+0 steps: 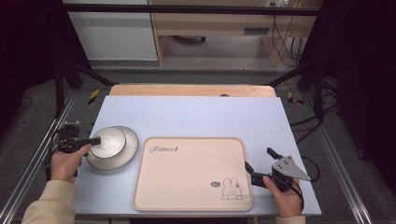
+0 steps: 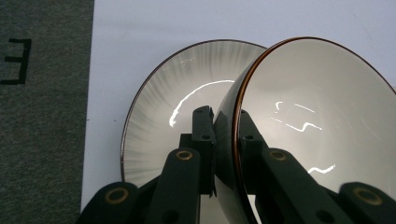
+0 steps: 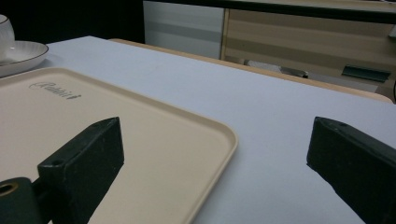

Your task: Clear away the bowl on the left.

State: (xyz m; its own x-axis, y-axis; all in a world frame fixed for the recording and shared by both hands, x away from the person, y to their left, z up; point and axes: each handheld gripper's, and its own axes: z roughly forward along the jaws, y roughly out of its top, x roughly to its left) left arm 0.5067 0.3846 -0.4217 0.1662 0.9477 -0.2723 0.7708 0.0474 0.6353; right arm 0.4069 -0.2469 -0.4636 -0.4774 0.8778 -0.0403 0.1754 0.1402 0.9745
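Note:
A white bowl with a dark outside and brown rim stands tilted on a white ribbed plate at the table's left. My left gripper is shut on the bowl's near rim. In the left gripper view one jaw lies inside the bowl and the other outside it, over the plate, with the left gripper pinching the wall. My right gripper stands open beside the right edge of a beige tray. Its jaws hold nothing and straddle the tray's corner.
The tray bears a rabbit drawing and a script word. A pale blue mat covers the table. A grey floor strip lies beyond the table's left edge. Shelving stands behind the table.

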